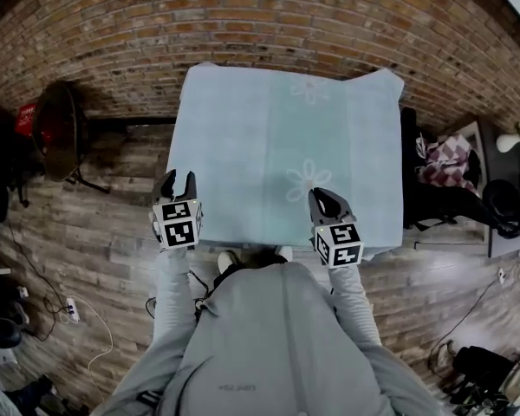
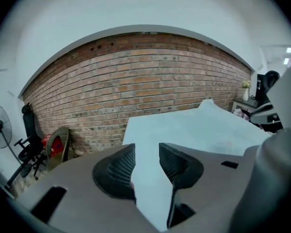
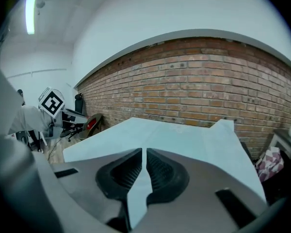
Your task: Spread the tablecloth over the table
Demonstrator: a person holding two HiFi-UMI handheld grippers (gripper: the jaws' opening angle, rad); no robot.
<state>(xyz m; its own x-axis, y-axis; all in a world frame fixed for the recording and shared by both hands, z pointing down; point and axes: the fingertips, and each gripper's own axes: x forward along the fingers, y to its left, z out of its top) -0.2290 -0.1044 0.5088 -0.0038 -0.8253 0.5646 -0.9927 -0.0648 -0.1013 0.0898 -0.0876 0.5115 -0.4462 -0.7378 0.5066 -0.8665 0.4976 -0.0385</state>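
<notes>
Two grippers hover at the near edge of the flat tablecloth [image 1: 269, 128]: left gripper [image 1: 178, 182] released, right gripper [image 1: 321, 198] clenched.

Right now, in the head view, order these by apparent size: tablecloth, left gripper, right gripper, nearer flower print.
1. tablecloth
2. left gripper and right gripper: alike, and nearer the camera
3. nearer flower print

Three views on one tablecloth [image 1: 269, 146].
Head view: high above, facing steeply down onto the whole cloth. Both gripper views: low and close at its near edge, facing along it toward the brick wall [image 2: 145, 72]. Shared: cloth and wall.
</notes>
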